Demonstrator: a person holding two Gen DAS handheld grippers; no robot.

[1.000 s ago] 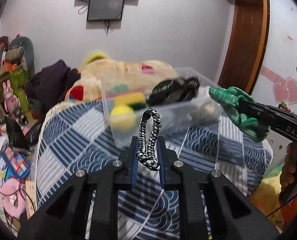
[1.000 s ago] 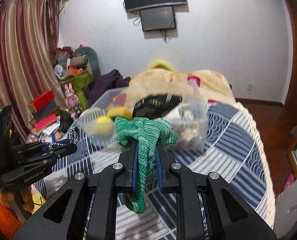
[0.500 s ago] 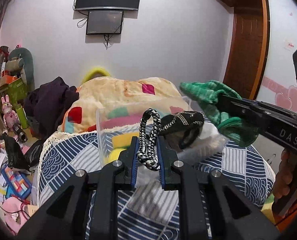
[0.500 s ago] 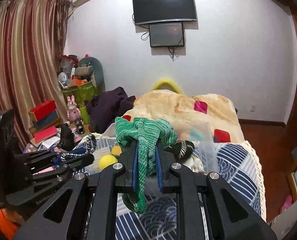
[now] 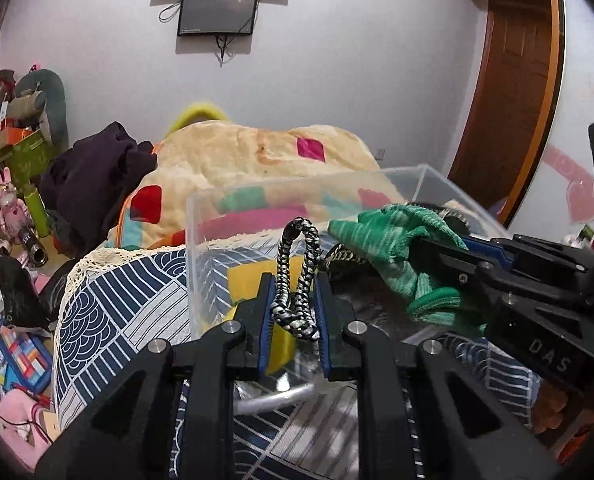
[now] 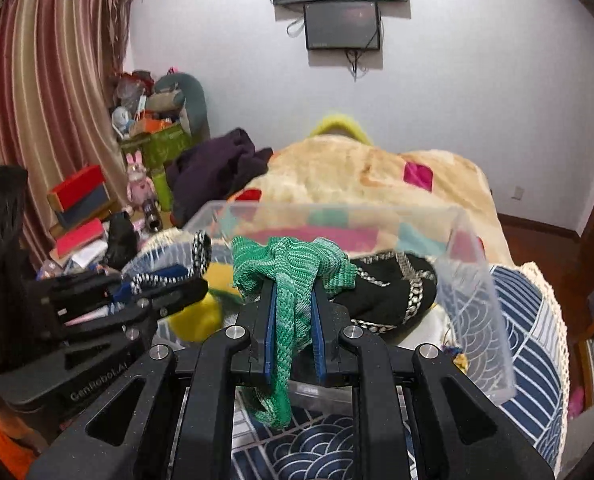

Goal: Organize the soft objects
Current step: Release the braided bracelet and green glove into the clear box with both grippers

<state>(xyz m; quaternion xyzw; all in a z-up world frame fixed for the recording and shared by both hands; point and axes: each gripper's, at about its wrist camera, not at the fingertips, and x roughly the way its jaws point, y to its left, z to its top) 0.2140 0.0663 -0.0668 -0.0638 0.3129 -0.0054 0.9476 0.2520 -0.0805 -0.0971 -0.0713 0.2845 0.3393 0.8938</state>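
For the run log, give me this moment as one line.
left gripper: shut on braided cord loop | right gripper: shut on green knit cloth | both at clear plastic bin | nothing released

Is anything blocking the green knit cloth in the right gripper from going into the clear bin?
Nothing visible does. The right gripper holds the green knit cloth at the open-topped clear bin. A black embroidered item and a yellow ball lie inside; the left gripper is alongside.

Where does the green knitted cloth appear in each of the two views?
Left wrist view: green knitted cloth right of centre, shut in the right hand-held gripper.
Right wrist view: bottom centre, clamped between blue pads.
Shared landmark: the clear plastic box behind it.
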